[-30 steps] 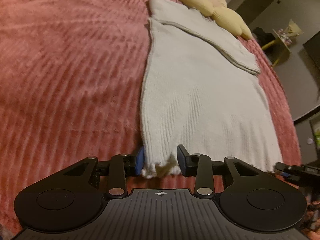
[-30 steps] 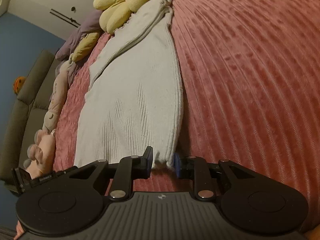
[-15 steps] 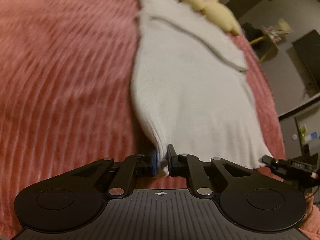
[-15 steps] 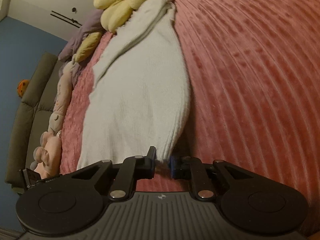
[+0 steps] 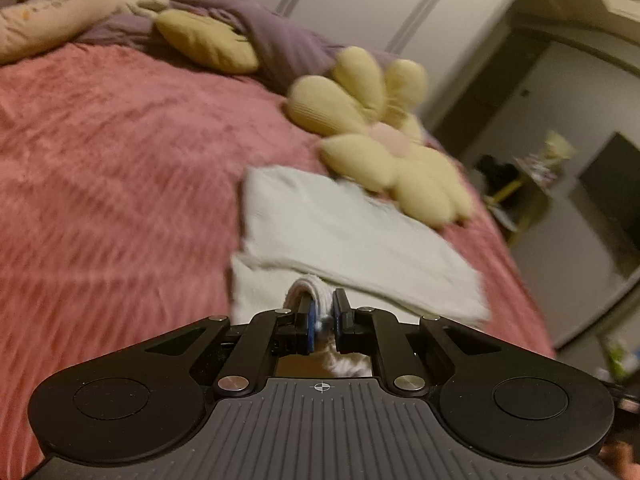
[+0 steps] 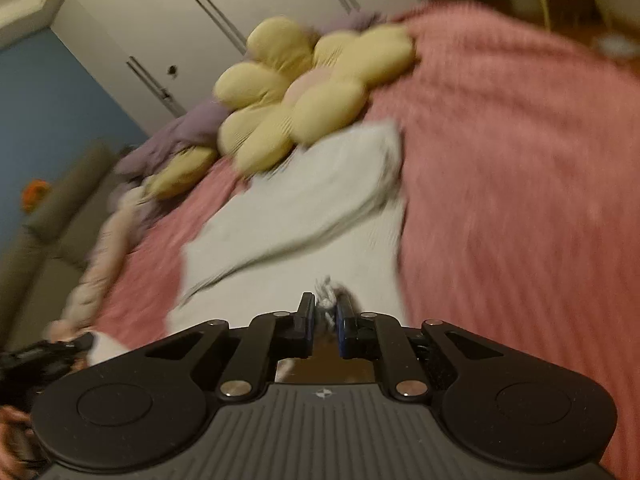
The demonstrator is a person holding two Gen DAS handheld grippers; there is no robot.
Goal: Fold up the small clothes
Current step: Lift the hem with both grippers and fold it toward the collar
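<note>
Apparently white garment hem pinched, left gripper, right gripper

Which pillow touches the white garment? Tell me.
The flower pillow: its yellow petals overlap the far end of the garment. The plain yellow pillow lies apart, farther back by the purple blanket.

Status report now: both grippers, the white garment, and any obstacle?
Left gripper shut on white garment hem. Right gripper shut on hem too. Flower cushion overlaps the garment's far end.
</note>
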